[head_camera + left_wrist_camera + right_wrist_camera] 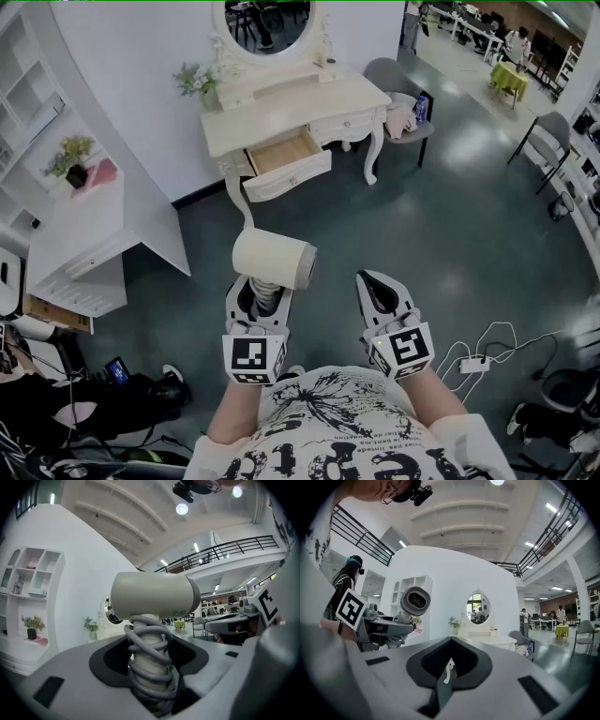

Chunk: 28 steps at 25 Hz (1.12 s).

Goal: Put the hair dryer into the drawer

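A cream hair dryer point(274, 260) stands upright in my left gripper point(260, 286), well short of the dressing table. Its grey cord is coiled round the handle point(149, 663), and the jaws of my left gripper point(150, 653) are shut on that wrapped handle, with the barrel point(154, 595) lying crosswise above them. My right gripper point(382, 286) is beside it on the right, shut and empty, its jaws meeting at a thin seam point(449, 667). The hair dryer point(415, 601) shows to its left. The drawer point(286, 155) of the white dressing table point(319, 103) stands pulled out ahead.
A white shelf unit point(84, 234) with a potted plant stands at the left. A grey chair point(398, 117) sits right of the dressing table. White cables and a power strip point(478, 361) lie on the floor at the right. Dark gear point(112, 384) lies at lower left.
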### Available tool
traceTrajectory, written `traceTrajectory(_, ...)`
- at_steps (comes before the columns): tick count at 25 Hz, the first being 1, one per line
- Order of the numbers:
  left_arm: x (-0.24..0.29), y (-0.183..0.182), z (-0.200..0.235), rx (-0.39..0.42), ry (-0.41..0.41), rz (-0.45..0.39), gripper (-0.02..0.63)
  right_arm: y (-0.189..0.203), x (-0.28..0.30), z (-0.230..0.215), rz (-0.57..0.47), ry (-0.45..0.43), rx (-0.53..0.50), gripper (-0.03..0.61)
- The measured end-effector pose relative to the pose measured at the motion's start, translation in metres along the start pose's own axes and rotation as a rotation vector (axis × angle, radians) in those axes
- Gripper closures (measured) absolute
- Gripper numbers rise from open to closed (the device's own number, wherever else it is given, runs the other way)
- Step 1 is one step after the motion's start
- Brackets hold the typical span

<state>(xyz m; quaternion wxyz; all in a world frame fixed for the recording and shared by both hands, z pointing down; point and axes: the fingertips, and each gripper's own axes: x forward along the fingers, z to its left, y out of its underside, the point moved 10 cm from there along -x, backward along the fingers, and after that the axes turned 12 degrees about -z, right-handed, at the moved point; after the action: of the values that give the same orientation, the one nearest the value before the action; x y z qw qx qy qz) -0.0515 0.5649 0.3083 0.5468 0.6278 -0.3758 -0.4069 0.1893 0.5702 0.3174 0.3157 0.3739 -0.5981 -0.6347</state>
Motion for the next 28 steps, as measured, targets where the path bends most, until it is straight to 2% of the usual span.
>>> traceTrajectory(13, 0.008, 0.002, -0.034, -0.007, -0.029, 0.001, 0.364, 0.001, -0.025, -0.030, 0.009, -0.021, 0.015, 0.569)
traceTrajectory(22, -0.001, 0.023, -0.072, -0.039, -0.061, 0.037, 0.364, 0.017, -0.048, -0.056, 0.031, -0.031, 0.046, 0.569)
traceTrajectory(28, 0.015, 0.030, -0.057, -0.036, -0.068, 0.047, 0.364, 0.029, -0.024, -0.060, 0.050, -0.050, 0.070, 0.569)
